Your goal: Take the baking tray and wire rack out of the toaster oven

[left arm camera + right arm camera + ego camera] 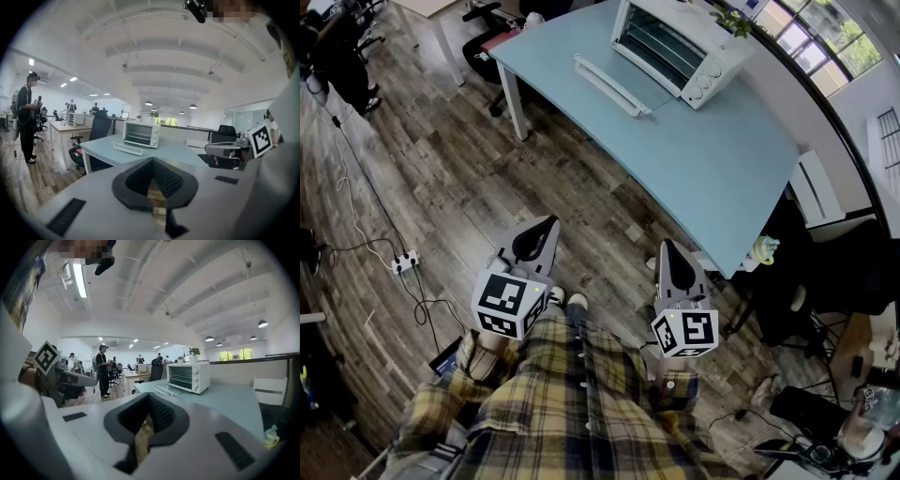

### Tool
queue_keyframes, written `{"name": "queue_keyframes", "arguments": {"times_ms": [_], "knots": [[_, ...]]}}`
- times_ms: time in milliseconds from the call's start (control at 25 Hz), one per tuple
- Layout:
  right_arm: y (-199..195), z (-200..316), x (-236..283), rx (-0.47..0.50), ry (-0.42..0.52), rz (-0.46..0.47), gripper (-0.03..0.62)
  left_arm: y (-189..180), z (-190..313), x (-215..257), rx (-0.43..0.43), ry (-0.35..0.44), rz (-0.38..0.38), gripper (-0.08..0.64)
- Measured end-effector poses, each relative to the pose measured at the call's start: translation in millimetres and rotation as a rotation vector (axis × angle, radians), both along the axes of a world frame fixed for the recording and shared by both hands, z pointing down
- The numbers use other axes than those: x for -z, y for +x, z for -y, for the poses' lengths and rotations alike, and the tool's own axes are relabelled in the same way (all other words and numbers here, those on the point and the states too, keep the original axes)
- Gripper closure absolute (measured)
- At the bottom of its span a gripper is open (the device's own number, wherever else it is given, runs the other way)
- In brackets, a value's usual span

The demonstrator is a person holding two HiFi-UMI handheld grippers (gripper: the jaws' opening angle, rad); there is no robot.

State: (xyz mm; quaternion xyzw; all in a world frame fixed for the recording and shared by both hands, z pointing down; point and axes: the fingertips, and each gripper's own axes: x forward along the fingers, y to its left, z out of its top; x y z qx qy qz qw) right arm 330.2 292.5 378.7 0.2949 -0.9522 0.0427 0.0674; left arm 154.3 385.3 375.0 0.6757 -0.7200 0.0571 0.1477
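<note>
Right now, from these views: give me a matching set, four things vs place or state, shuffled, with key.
Things:
1. toaster oven
2. oven door
3. power strip
4. left claw

Place or state:
A. shut, nothing in it
B. lying on the wooden floor among cables
C. folded down, open
D. white, standing on the blue table

Pairs: 1-D, 2-C, 3-B, 4-A

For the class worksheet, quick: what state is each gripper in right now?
Left gripper: closed, holding nothing.
Right gripper: closed, holding nothing.
</note>
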Motion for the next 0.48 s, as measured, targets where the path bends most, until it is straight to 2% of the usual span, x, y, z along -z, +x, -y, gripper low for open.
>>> {"name": "queue_keyframes", "arguments": {"times_ms": [280,320,400,480], "knots": [[9,3,2,0.065,-0.036,0.065,0.574,5,-7,0,0.062,0.011,-0.005,0.568],[7,2,2,0.074,-0.045,0.072,0.547,4,-9,0,0.068,0.010,-0.003,0.567],[3,1,3,0.091,-0.062,0.086,0.499,0,-12,0,0.077,0.009,-0.004,0.514],[0,1,4,0.103,-0.064,0.092,0.479,-4,-14,2,0.092,0.020,-0.014,0.491]]}}
